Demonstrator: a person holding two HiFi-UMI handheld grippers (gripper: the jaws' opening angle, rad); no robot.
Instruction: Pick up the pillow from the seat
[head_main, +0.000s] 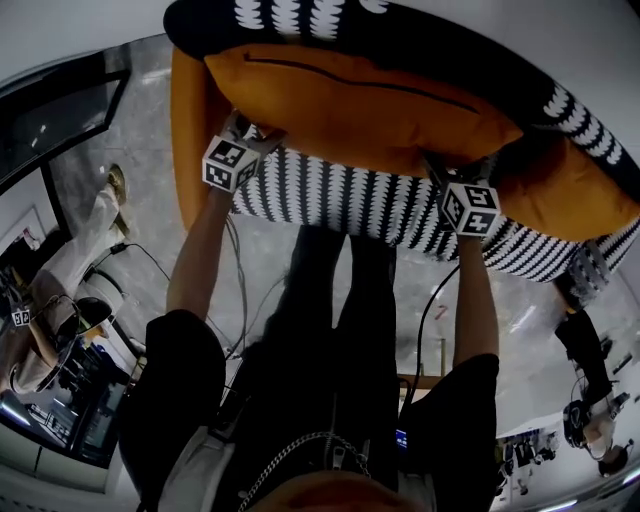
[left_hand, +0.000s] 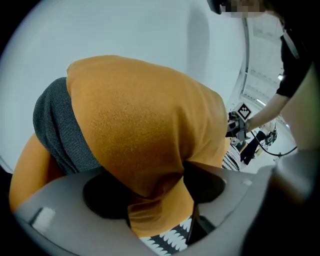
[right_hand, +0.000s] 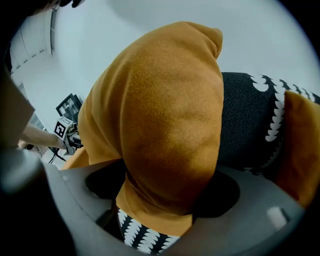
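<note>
Two grips: left tongs (left_hand: 156, 202) clamp the orange pillow (head_main: 350, 105) at its 8 o'clock corner, right tongs (right_hand: 156, 206) at 4 o'clock, over the patterned seat (head_main: 340, 205). Risk: shallow fabric pinches slip under weight.

orange fabric pillow (head_main: 350, 105) over the black-and-white patterned seat (head_main: 370, 205); left hand-held gripper (head_main: 245, 132) at its left end, right hand-held gripper (head_main: 442, 172) opposite.

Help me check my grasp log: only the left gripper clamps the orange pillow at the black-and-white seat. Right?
Not only the left: the right gripper view shows the right gripper clamping the orange pillow too, as the left gripper does, at the black-and-white seat.
</note>
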